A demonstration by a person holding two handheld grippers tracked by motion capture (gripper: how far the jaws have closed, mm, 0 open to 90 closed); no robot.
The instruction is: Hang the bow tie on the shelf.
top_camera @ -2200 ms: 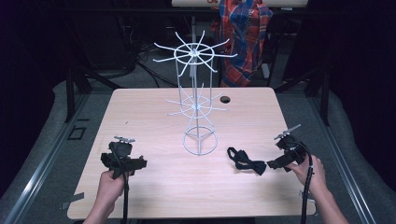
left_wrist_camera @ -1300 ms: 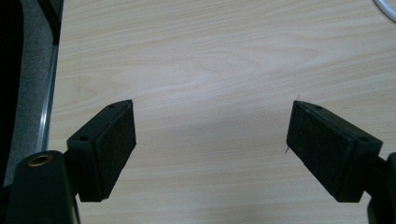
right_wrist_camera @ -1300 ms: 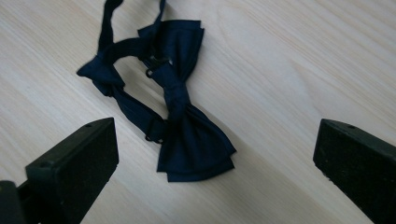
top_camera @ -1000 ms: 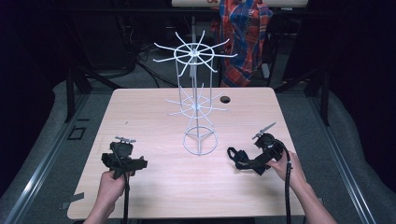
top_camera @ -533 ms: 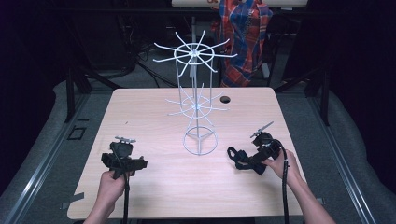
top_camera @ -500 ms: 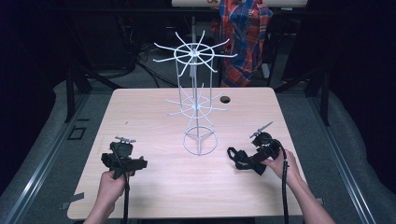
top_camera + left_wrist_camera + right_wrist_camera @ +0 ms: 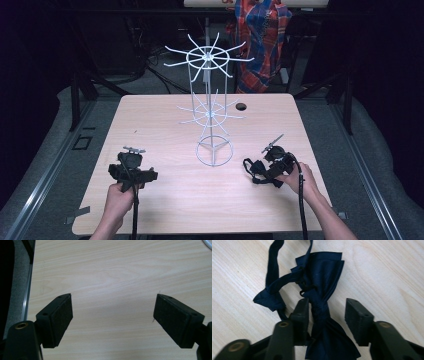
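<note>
A dark navy bow tie [image 7: 322, 275] with its thin strap looped to the left lies flat on the light wooden table [image 7: 165, 125], right of the middle [image 7: 251, 168]. My right gripper [image 7: 263, 170] is down over it. In the right gripper view, the right gripper [image 7: 327, 308] is open, its jaws straddling the tie's centre knot: the left one touches the knot and the right one stands a little off it. My left gripper [image 7: 131, 167] rests at the front left of the table. In its own view, the left gripper [image 7: 112, 312] is wide open over bare wood.
A tall white wire rack [image 7: 212, 115] with two tiers of radiating hooks stands on a ring base mid-table, just left of the bow tie. A small dark hole [image 7: 241, 106] sits near the far edge. A person in a plaid shirt [image 7: 262, 35] stands behind the table.
My right gripper has moved left from the table's right side onto the bow tie and settled around its knot. The left gripper has stayed still.
</note>
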